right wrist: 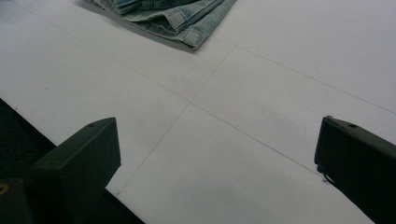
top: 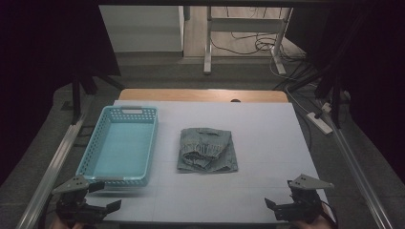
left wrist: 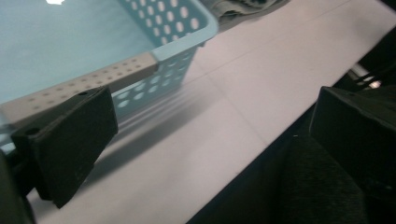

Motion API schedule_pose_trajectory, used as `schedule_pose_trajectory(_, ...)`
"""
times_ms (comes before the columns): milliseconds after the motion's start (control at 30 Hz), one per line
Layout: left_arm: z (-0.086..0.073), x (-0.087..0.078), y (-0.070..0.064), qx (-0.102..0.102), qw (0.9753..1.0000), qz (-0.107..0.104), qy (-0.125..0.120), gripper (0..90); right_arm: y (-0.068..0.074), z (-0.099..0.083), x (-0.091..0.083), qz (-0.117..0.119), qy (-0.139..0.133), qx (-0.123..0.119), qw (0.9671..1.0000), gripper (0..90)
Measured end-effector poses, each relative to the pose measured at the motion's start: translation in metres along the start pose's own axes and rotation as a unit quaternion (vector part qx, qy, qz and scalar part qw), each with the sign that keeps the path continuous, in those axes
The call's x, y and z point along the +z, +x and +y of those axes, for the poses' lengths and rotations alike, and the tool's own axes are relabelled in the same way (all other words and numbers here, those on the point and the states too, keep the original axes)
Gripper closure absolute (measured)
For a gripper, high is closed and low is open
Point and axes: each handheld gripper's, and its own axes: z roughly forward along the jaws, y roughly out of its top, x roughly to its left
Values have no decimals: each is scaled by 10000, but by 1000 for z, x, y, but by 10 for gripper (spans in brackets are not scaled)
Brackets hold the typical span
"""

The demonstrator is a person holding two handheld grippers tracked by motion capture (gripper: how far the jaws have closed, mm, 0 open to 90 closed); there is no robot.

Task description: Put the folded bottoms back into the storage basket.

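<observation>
Folded denim garment (top: 207, 150) lies mid-table, just right of the empty blue basket (top: 95, 143). Left gripper (top: 98, 205) and right gripper (top: 282, 204) both hover at the near edge, jaws spread, holding nothing. Recommend pinching all folded layers together before lifting. White table sheet (top: 267, 129) flat; room dim, cables (top: 248, 45) on floor beyond.

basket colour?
Light turquoise plastic basket with perforated walls; its near rim looks grey-beige. Colour shows best in the high view.
</observation>
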Motion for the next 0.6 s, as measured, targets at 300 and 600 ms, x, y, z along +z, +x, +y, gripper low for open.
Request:
schedule_pose_trajectory(300, 5, 5, -3, 223, 9995, -232, 55, 18, 0, 0, 0, 1, -7, 14, 10000, 5)
schedule_pose_trajectory(600, 15, 13, -8, 158, 9990, -416, 27, 0, 0, 0, 0, 10, 7, 14, 10000, 5)
